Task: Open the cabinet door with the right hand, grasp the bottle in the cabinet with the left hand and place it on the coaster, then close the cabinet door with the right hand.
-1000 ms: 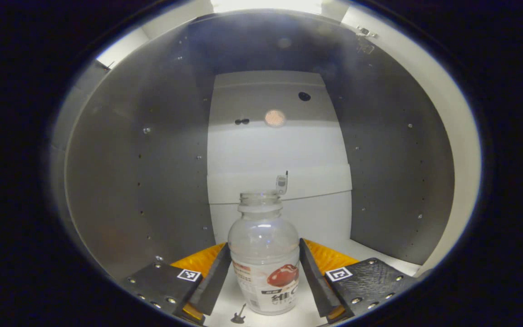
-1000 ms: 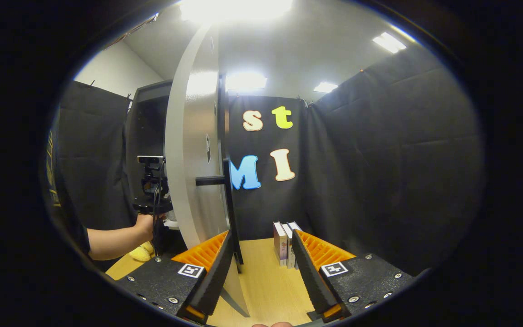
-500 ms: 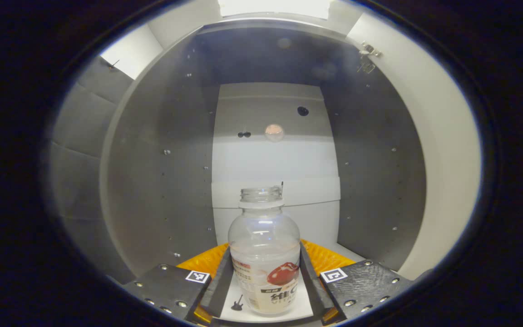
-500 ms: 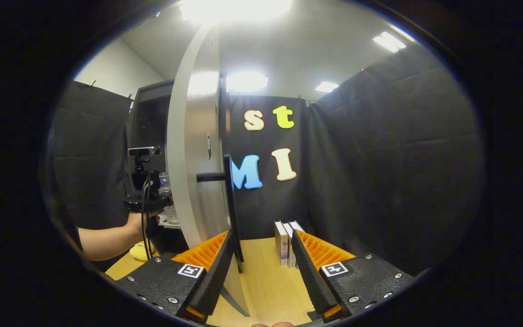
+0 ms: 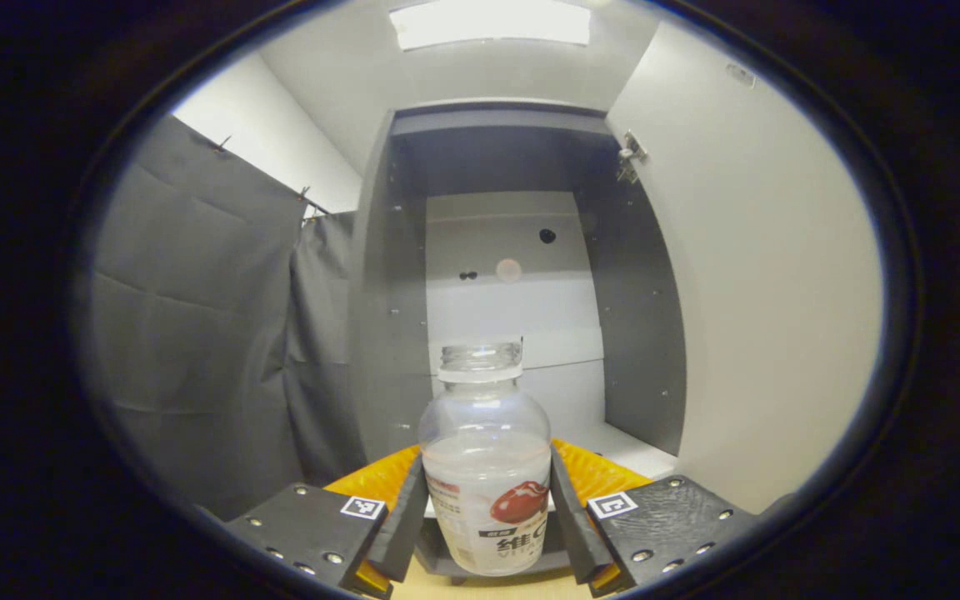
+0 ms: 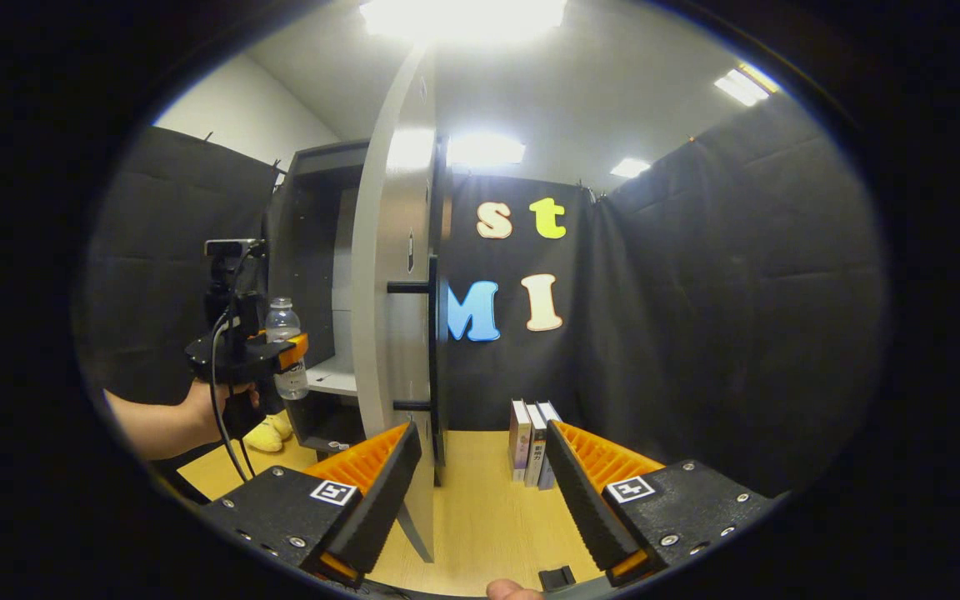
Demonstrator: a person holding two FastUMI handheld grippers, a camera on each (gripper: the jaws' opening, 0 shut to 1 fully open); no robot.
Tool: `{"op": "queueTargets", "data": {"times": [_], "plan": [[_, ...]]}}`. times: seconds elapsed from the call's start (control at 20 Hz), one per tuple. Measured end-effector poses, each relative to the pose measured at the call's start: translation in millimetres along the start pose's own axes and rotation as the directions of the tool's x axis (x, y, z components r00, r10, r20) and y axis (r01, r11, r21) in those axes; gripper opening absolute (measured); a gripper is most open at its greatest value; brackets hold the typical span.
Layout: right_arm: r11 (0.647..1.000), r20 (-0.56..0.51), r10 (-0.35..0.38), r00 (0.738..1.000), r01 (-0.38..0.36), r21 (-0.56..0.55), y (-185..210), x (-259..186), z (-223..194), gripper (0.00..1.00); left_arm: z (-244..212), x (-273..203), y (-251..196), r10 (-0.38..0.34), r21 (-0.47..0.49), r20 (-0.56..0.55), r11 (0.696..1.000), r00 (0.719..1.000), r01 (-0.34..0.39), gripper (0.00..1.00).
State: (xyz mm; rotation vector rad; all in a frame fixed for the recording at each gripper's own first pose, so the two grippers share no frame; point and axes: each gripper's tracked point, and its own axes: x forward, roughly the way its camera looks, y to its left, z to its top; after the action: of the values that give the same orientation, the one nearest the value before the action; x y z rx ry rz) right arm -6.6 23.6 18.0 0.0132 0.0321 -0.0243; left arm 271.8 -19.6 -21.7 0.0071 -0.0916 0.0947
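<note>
Black cloth is hanging around the wooden table (image 6: 480, 517). At left, the left gripper (image 5: 484, 521) is clasping the uncapped bottle (image 5: 486, 467) just outside the cabinet (image 5: 513, 275). Right of the open door (image 6: 392, 317), the right gripper (image 6: 472, 508) is gaping, gripping nothing.

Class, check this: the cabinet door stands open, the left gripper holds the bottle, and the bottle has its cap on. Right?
Not quite. The bottle has no cap: the left gripper view shows its bare open neck. The door is open and the left gripper does hold it.
</note>
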Motion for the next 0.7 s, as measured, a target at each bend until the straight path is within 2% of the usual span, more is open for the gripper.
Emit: {"op": "queueTargets", "data": {"times": [0.1,0.25,0.35,0.45,0.55,0.7], "plan": [[1.0,0.002,0.008,1.0,-0.008,0.015,-6,-6,-8,0.93,-3,4,2,0.034,-0.007,0.001,0.999,0.999,-0.034,0.67],[0.998,-0.017,0.012,1.0,-0.011,0.054,-12,-6,-25,0.93,-6,10,5,0.087,-0.008,0.019,0.996,0.996,-0.086,0.79],[0.997,-0.03,0.001,1.0,0.001,0.076,-15,-6,-35,0.93,-11,13,5,0.111,0.013,0.037,0.994,0.993,-0.112,0.79],[0.996,-0.055,0.002,0.998,0.003,0.091,-11,-4,-48,0.93,-12,14,3,0.112,0.032,0.041,0.993,0.993,-0.114,0.67],[0.997,-0.098,0.011,0.995,-0.004,0.074,-3,-3,-64,0.93,-12,12,6,0.118,0.052,0.031,0.991,0.993,-0.119,0.67],[0.999,-0.154,0.039,0.987,-0.035,0.028,10,-6,-82,0.93,-11,9,6,0.136,0.037,0.008,0.99,0.991,-0.136,0.73]]}}
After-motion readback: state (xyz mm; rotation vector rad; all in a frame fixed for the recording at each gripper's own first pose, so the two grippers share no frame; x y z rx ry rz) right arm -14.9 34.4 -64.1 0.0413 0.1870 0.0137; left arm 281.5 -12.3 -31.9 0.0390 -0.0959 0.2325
